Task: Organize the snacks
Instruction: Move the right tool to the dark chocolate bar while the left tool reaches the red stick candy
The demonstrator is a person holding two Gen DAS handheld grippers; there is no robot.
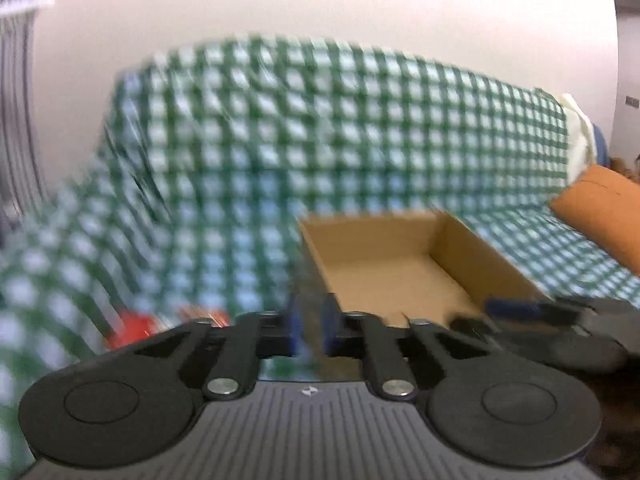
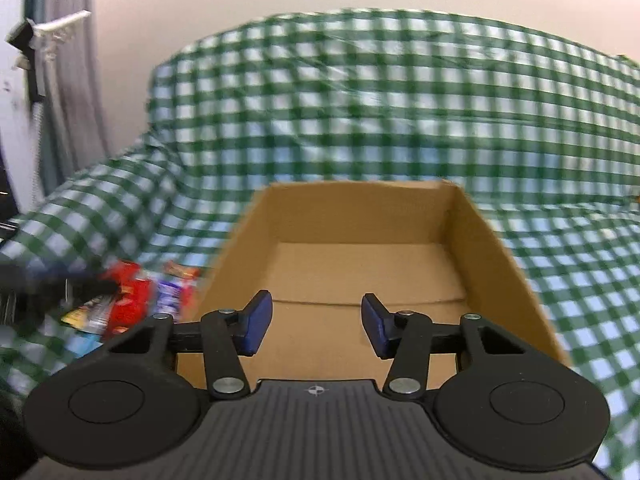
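Looks like the very start of the sorting job: the open brown cardboard box [image 2: 360,272] sits empty on the green-and-white checked cloth [image 2: 400,100] over the sofa, and the pile of bright foil snack packets [image 2: 132,300] lies on the cloth just left of it. The left gripper [image 1: 311,330] has its blue-padded fingers pressed nearly together; too blurred to tell if anything's pinched. The right gripper [image 2: 316,326] hangs over the box's near edge, fingers half spread around nothing. Next move is probably getting a packet over the box's left wall and letting go inside. Snacks are well left of the right fingers.
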